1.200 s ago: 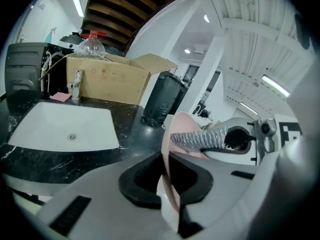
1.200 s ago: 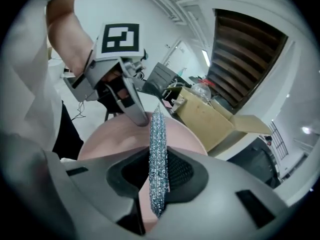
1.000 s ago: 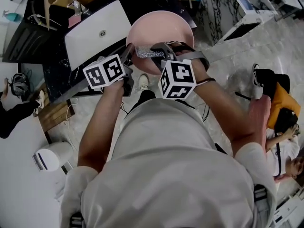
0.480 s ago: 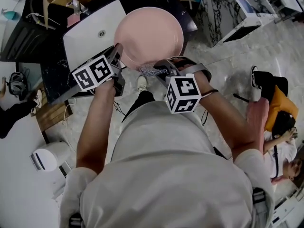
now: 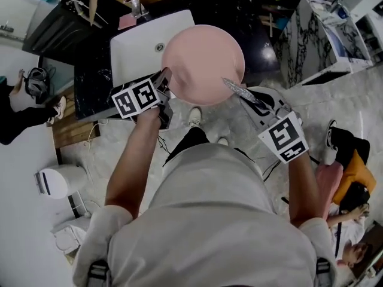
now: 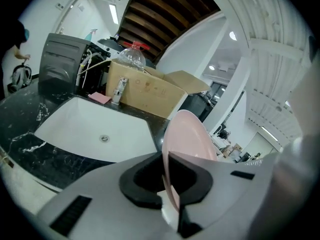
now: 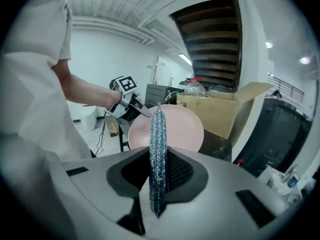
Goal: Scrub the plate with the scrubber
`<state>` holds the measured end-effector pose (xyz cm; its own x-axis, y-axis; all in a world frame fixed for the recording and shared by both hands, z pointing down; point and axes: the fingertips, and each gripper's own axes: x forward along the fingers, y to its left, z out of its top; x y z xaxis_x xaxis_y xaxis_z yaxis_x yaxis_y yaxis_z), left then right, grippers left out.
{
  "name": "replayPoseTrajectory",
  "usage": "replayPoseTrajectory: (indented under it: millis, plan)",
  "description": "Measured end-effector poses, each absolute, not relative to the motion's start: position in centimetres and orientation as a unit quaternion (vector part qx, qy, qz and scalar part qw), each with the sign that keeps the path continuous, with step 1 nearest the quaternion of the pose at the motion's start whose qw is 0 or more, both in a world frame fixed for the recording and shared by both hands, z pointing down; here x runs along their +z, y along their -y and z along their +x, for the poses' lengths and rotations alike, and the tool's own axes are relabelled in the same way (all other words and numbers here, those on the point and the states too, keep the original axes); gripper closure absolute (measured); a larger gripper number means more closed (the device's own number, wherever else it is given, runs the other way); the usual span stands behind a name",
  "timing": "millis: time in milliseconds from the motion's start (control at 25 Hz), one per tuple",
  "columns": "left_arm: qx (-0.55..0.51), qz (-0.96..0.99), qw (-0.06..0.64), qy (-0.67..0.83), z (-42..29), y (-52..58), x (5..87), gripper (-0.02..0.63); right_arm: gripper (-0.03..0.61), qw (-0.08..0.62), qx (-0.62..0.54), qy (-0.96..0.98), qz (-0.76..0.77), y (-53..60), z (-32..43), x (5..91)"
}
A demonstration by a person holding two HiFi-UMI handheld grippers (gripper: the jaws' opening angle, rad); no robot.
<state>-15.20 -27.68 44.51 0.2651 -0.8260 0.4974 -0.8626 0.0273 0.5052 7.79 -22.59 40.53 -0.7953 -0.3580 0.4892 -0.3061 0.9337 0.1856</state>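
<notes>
Now left tool (image 6: pixel 167 159), jaws just closed tighter, clamps plate (image 5: pixel 203 61) rim; right tool (image 7: pixel 159 170) clamps scrubber (image 7: pixel 158 126) beside it.

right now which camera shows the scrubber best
The right gripper view: the scrubber stands close up and edge-on, clamped between that gripper's jaws, its glittery weave clear. The head view shows it only as a small thin strip at the plate's edge. The left gripper view shows none of it.

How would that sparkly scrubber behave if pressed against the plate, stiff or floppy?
Probably fairly soft: the scrubber is a thin mesh pad, yet it stands straight beyond the right gripper, so likely holds some shape. It looks light. Its rough weave should grip the plate rather than slide.
</notes>
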Motion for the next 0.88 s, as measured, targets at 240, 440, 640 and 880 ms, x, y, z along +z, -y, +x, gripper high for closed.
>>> replayPoseTrajectory:
  millis: [240,440,640,880]
  plan:
    - [0.018,0.653,0.412,0.635,-21.8,26.5,46.6,0.598,0.502,0.261,0.004,0.943,0.207,23.6,7.7,41.8]
    - [0.011,0.621,0.423,0.659,-27.5,28.2,48.2,0.598,0.502,0.245,0.006,0.947,0.207,25.5,5.1,42.1]
    - [0.021,0.594,0.442,0.672,-31.8,30.2,50.8,0.598,0.502,0.242,0.028,0.947,0.207,26.7,3.4,42.7]
    - [0.012,0.558,0.485,0.673,-35.7,33.3,54.3,0.598,0.502,0.246,0.039,0.945,0.211,28.5,1.0,43.1]
